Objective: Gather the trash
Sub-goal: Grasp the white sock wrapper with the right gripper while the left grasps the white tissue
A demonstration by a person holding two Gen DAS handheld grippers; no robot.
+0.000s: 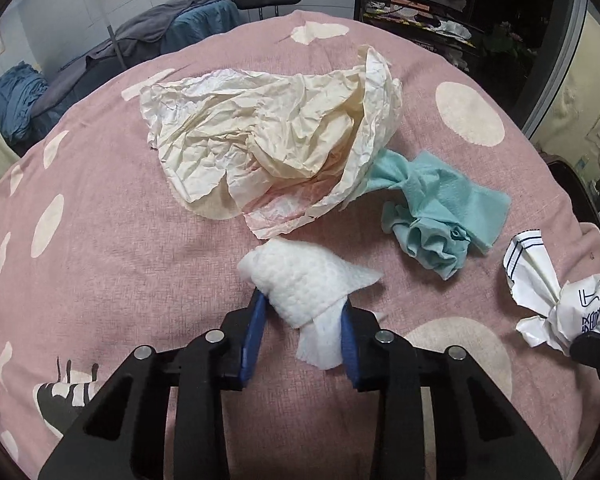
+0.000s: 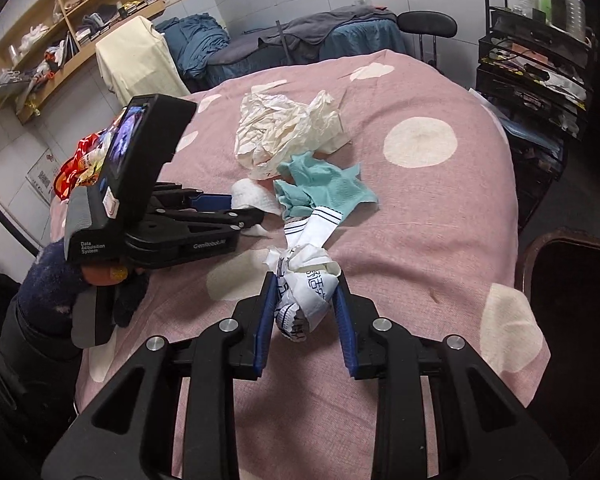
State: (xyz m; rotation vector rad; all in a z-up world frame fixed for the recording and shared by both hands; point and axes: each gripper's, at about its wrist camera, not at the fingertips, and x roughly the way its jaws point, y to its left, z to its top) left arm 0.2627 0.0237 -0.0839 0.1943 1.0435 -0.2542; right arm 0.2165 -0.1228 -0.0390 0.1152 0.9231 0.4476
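In the left wrist view, the left claw (image 1: 304, 312) sits at the lower middle of the frame with its blue-padded fingers (image 1: 255, 340) pressed on either side of a white embossed paper towel wad (image 1: 306, 280), gripping it just above the pink cloth-covered table with pale dots (image 1: 100, 280). Beyond it, in the upper middle, lies a large crumpled cream-coloured paper sheet (image 1: 272, 140), and touching its right edge is a crumpled teal paper napkin (image 1: 440, 216). At the right edge of that frame is a crumpled white paper wrapper with dark blue printing (image 1: 556, 300).

In the right wrist view, the right claw (image 2: 306, 300) at the lower middle has its blue pads closed against that same printed wrapper (image 2: 308, 280), holding it low over the table (image 2: 440, 220). The left claw (image 2: 236, 204) reaches in from the left of the frame, held by a hand in a dark blue fuzzy glove (image 2: 60, 288), with the white wad (image 2: 252, 194) at its tip. The teal napkin (image 2: 324, 188) and cream sheet (image 2: 284, 128) lie just beyond, near the centre. A red and yellow snack packet (image 2: 84, 160) lies at the left edge of the table.
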